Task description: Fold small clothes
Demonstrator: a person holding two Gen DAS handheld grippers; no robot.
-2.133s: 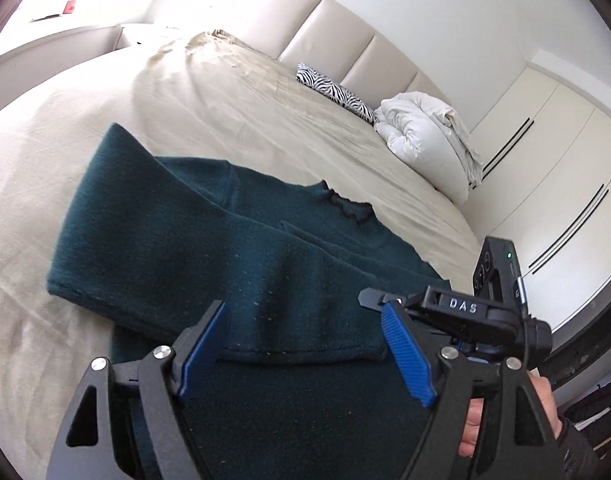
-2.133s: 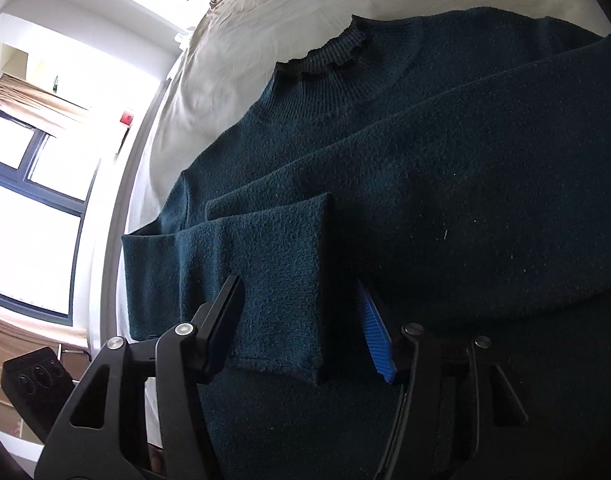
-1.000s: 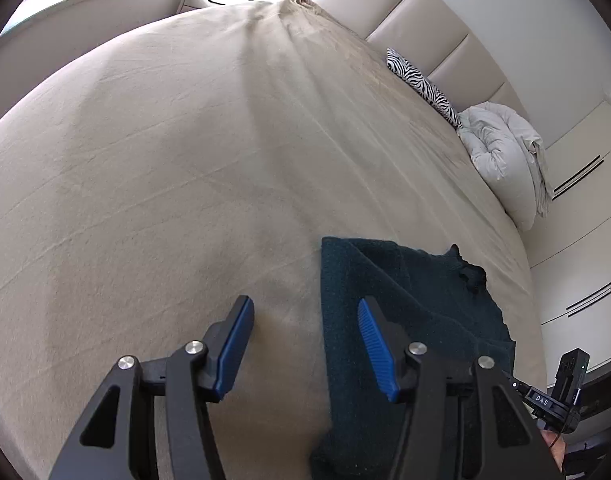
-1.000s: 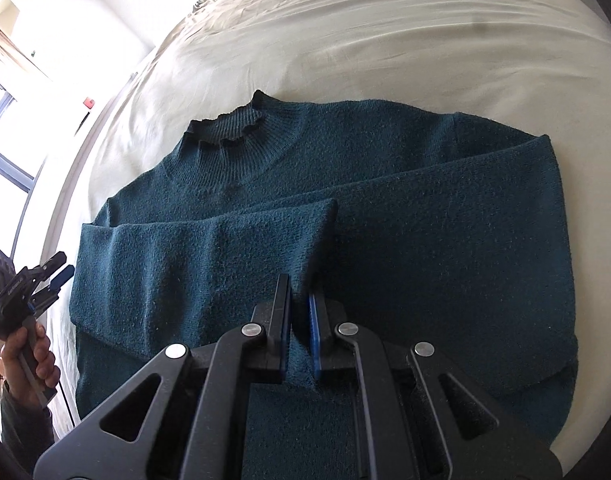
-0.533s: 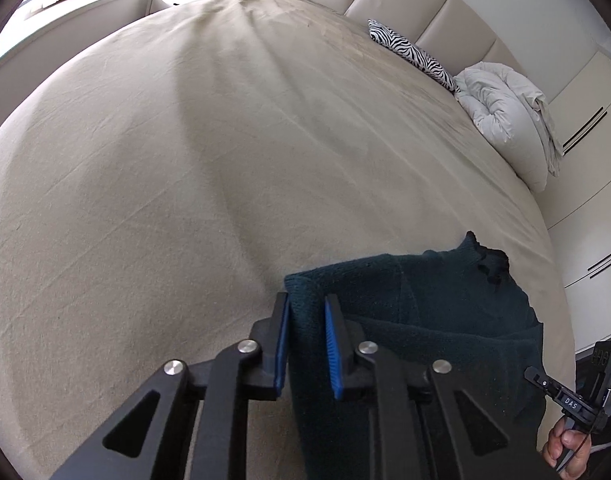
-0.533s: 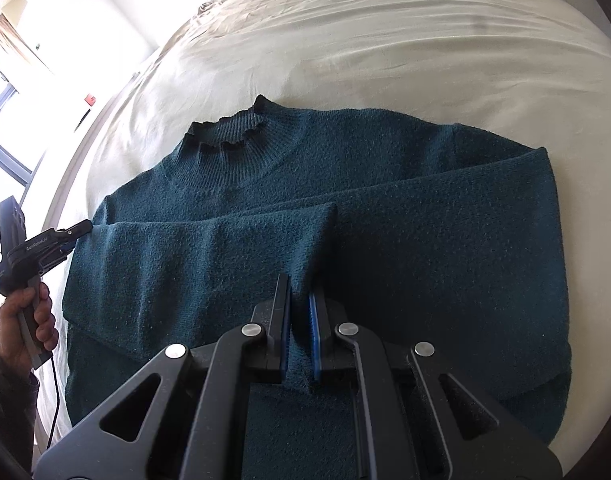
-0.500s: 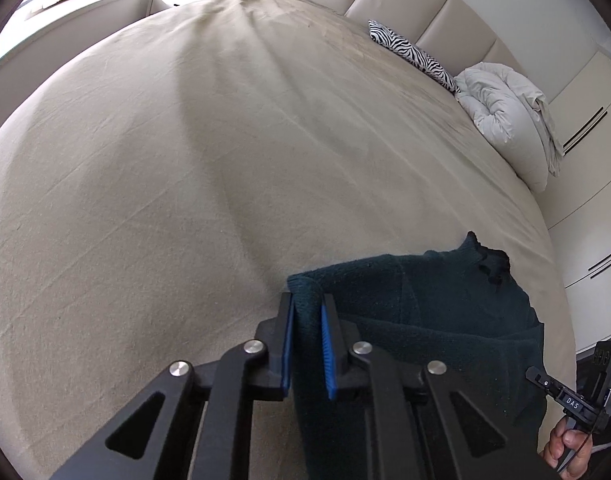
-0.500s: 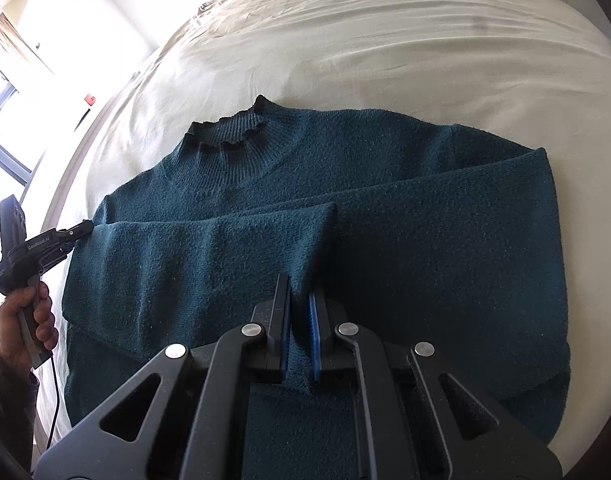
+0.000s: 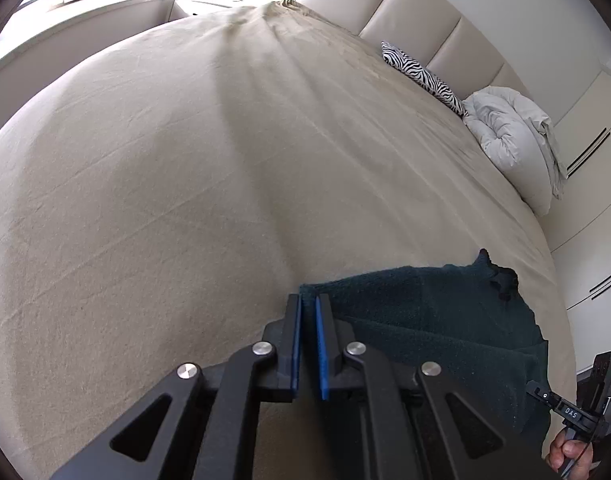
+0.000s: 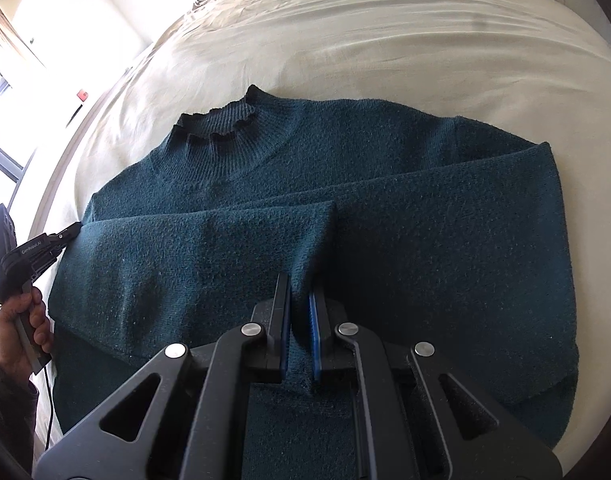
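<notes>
The left gripper (image 9: pixel 308 304) is clamped on the outer fold edge of the dark teal sweater (image 10: pixel 345 208), where the folded-in sleeve on that side meets the beige bedsheet (image 9: pixel 185 184); knit shows pinched between the blue pads (image 9: pixel 320 344). The right gripper (image 10: pixel 300 292) is likewise closed on fabric, biting the cuff end of that sleeve near the middle of the garment's chest. In the right wrist view the left gripper (image 10: pixel 71 234) appears at the far edge of the sweater, held by a hand (image 10: pixel 23 320).

The sweater lies flat on the bed, neck (image 10: pixel 217 128) pointing toward the headboard (image 9: pixel 417 20), hem toward the person. Both sleeves are already laid across the body: 1 comes in from the left side and ends at the right gripper, the other crosses from the right and lies under it. So the sleeve stage looks done, or nearly so, with the 2 grips perhaps set to tidy that sleeve or carry the side panel inward.

What appears left: bringing the sides in if wanted, then folding hem to neck, and smoothing. The garment is not yet a compact packet.

Farther out, a zebra-print pillow (image 9: pixel 421 68) and a bunched white duvet (image 9: pixel 513 144) sit by the headboard, well apart from the sweater, with wardrobe doors (image 9: pixel 593 128) beyond.
</notes>
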